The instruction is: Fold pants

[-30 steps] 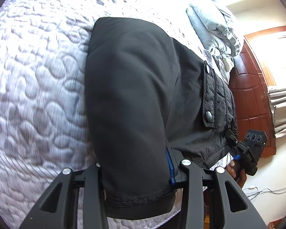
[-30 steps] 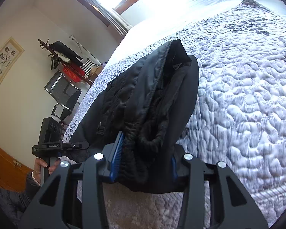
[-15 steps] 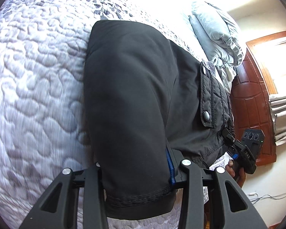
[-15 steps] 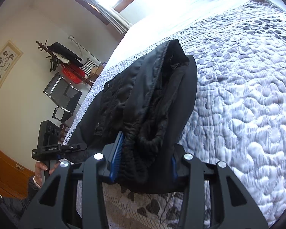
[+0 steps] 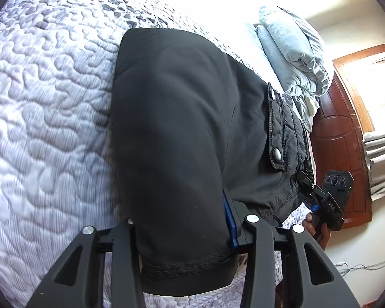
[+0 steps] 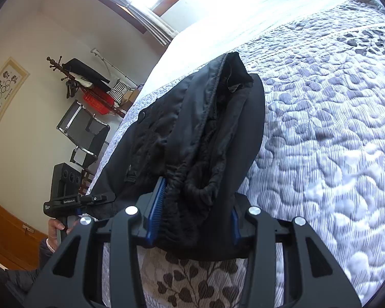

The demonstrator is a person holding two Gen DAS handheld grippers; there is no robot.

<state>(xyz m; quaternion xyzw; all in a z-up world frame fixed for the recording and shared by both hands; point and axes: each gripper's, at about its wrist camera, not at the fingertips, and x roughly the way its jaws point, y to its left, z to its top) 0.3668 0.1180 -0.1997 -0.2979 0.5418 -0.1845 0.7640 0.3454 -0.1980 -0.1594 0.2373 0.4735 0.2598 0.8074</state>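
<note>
Black pants (image 5: 182, 133) lie across a quilted grey-white bedspread (image 5: 46, 118). My left gripper (image 5: 182, 220) is shut on the hem end of a leg, which fills the space between its fingers. A snap pocket flap (image 5: 277, 128) shows toward the waist. My right gripper (image 6: 192, 215) is shut on the bunched elastic waistband (image 6: 192, 184); the pants (image 6: 192, 128) stretch away over the bed. Each gripper shows in the other's view: the right one (image 5: 318, 197) at the waist end, the left one (image 6: 89, 200) at the leg end.
Folded pale blue bedding (image 5: 292, 54) lies at the head of the bed beside a wooden headboard (image 5: 338, 148). Beyond the bed's edge stand a coat rack (image 6: 71, 77), a chair (image 6: 84, 131) and a framed picture (image 6: 5, 87). The bedspread (image 6: 333, 128) extends to the right.
Both grippers keep their hold on the pants. Both views have shifted a little toward the near edge of the bed, so more of the bedspread's leaf-patterned border shows under the right gripper.
</note>
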